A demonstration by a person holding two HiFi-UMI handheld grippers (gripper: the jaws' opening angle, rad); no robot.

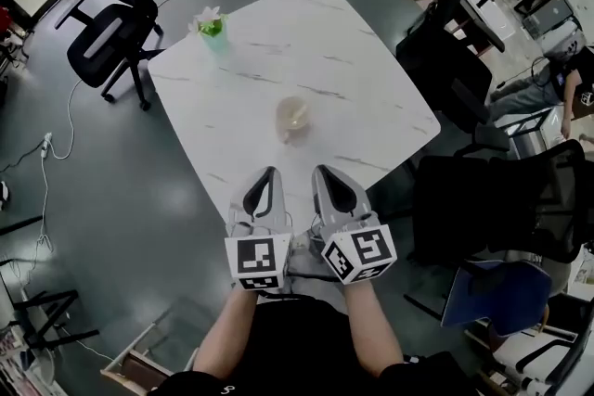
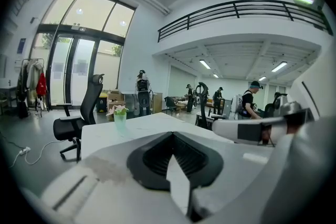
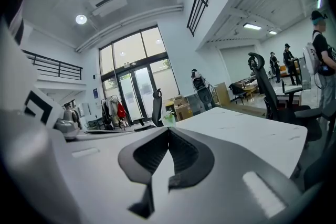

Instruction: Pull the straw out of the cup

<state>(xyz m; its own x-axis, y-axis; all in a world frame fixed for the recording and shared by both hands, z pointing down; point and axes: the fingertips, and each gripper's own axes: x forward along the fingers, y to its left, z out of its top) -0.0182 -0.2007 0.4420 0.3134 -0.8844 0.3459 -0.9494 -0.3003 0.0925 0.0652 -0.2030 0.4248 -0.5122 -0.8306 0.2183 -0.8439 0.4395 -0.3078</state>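
A clear plastic cup stands near the middle of the white marble table. From this height I cannot make out a straw in it. Both grippers hover side by side over the table's near edge, well short of the cup and pointing toward it. The left gripper has its jaws closed together with nothing between them. The right gripper is likewise shut and empty. In both gripper views the jaws hide the cup.
A green vase with flowers stands at the table's far left corner. Black office chairs stand at the far left and along the right side. People work at desks in the background.
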